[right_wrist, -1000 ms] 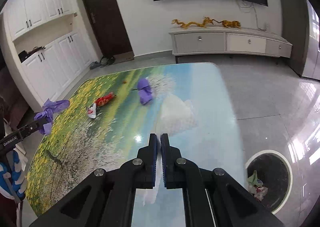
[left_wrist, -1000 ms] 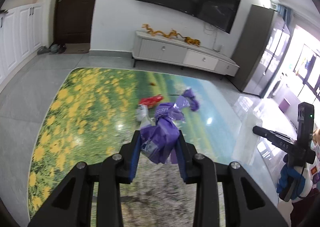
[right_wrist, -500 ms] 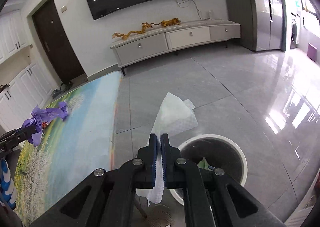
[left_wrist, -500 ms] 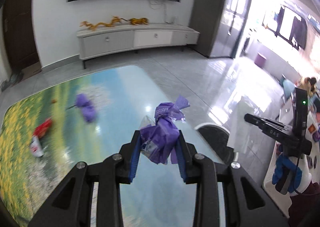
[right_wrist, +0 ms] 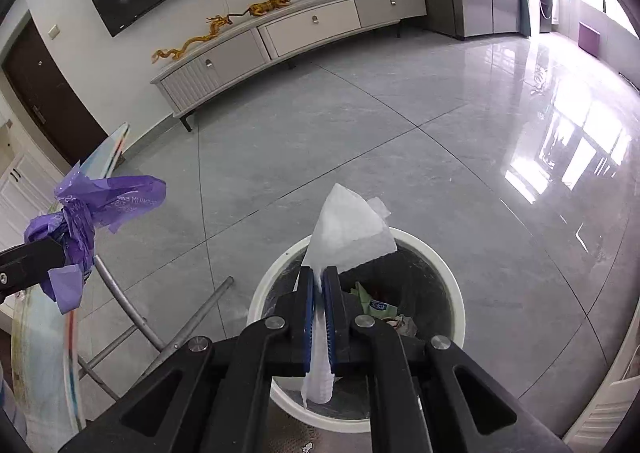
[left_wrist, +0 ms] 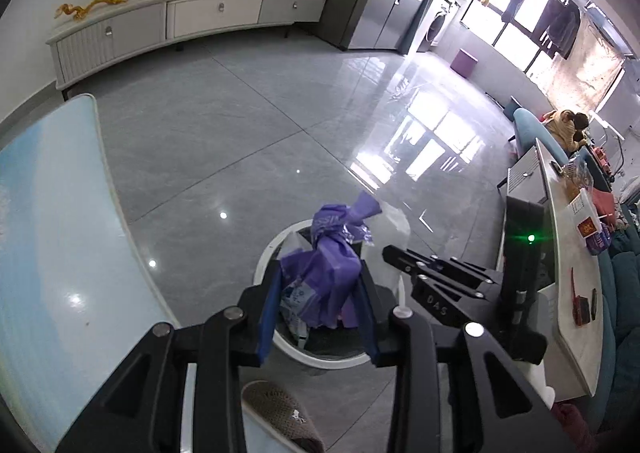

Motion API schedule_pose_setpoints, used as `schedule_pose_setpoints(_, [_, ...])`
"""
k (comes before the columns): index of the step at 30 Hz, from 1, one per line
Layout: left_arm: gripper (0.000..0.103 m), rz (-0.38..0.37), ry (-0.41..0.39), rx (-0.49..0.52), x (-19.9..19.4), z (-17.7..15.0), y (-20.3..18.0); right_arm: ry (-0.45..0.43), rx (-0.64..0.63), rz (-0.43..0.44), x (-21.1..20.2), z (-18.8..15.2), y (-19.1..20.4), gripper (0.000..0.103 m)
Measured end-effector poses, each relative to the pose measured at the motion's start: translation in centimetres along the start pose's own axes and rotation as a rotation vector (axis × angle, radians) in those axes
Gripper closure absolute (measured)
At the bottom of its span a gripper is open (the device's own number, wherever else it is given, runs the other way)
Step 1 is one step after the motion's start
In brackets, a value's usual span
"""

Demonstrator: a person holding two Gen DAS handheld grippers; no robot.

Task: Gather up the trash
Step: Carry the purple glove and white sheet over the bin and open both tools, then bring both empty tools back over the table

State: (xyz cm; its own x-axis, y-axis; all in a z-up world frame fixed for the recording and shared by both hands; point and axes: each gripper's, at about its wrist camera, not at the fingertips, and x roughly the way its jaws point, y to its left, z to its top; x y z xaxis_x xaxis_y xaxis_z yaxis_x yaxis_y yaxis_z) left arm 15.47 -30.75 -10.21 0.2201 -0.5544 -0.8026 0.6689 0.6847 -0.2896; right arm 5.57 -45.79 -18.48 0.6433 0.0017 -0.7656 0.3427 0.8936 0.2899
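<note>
A crumpled purple plastic bag sits between the pads of my left gripper, whose jaws are opening while still touching it. It hangs over the near-left rim of a round white trash bin. My right gripper pinches a white tissue directly above the bin; its jaws are just starting to open. In the right wrist view the left gripper and purple bag appear at the left. In the left wrist view the right gripper reaches in from the right.
Some trash lies inside the dark-lined bin. The glass table edge and its metal legs stand left of the bin. A slipper is just below it, a white counter to the right, a TV cabinet far off.
Both grippers swung away from the table top and down to the floor bin, carrying the purple bag and the tissue. The right gripper now appears close beside the left.
</note>
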Motion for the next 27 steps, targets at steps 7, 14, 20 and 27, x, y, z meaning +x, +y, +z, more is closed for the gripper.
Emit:
schedule_pose_setpoints(7, [0.052, -0.044, 0.036, -0.034, 2.7, 1.3, -0.9, 0.025, 0.037, -0.040, 1.1, -0.1, -1.7, 0.044])
schedule_pose_setpoints(14, [0.052, 0.024, -0.009, -0.012, 0.7, 0.9, -0.7, -0.002, 0.058, -0.045, -0.5, 0.0, -2.3, 0.044])
schedule_pose_setpoints(20, [0.052, 0.187, -0.126, 0.020, -3.9, -0.8, 0.7, -0.053, 0.009, -0.067, -3.7, 0.4, -1.4, 0.044])
schedule_pose_setpoints(27, [0.052, 0.321, -0.233, 0.042, -9.8, -3.6, 3.3, -0.131, -0.087, -0.055, -8.3, 0.5, 2.8, 0.042])
